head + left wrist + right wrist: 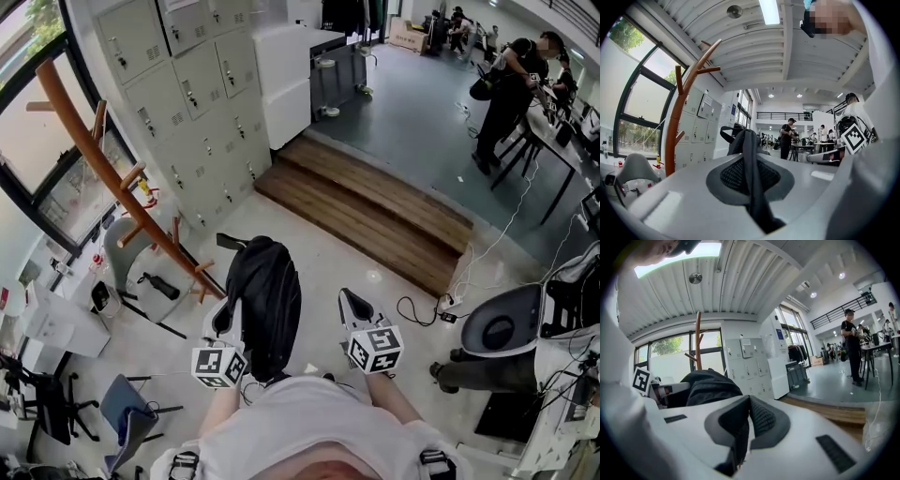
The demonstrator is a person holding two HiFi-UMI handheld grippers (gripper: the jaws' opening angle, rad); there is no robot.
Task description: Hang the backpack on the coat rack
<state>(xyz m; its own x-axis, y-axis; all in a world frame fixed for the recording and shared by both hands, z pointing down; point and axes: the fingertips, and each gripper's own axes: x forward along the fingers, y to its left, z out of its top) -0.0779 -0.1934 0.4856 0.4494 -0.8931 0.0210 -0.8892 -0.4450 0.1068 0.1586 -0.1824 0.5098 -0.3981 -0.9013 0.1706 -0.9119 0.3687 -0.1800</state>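
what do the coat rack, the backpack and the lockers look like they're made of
The coat rack looks wooden: smooth reddish-brown finish, curved trunk with pegs. The backpack seems black fabric, probably nylon, matte and softly slumped. The lockers are likely painted sheet metal: flat pale grey doors.

I see a matt black cloth backpack [267,300], a smooth reddish-brown wooden coat rack [114,187] and grey painted metal lockers [187,94].
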